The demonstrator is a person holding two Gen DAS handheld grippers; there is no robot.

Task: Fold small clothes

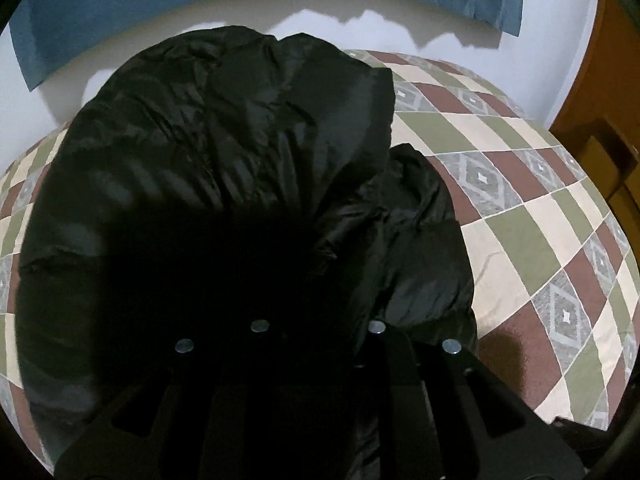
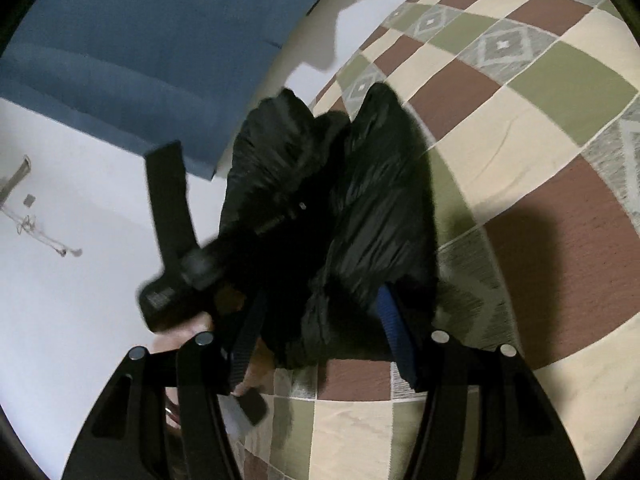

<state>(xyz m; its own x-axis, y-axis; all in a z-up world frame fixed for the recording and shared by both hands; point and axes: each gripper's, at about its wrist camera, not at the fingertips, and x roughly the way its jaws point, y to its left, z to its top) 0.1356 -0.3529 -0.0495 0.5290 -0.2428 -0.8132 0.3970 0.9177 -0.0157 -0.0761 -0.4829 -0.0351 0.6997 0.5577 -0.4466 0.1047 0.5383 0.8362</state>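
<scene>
1. Jaws, left gripper [image 1: 316,280]: nearly closed, clamped on black puffer jacket [image 1: 224,152]; fingertips lost in dark fabric.
2. Jaws, right gripper [image 2: 324,320]: spread wide, blue-padded fingers [image 2: 396,340] either side of jacket bulk; pad contact unclear, grip cannot be confirmed.
3. Jacket: bunched, partly raised over checked bedspread [image 1: 520,208], lower folds resting on it.
4. Left gripper body visible in right wrist view, w/ hand [image 2: 188,336] around handle.
5. Bkgd: white wall [image 2: 80,300], blue curtain [image 2: 152,40].
</scene>
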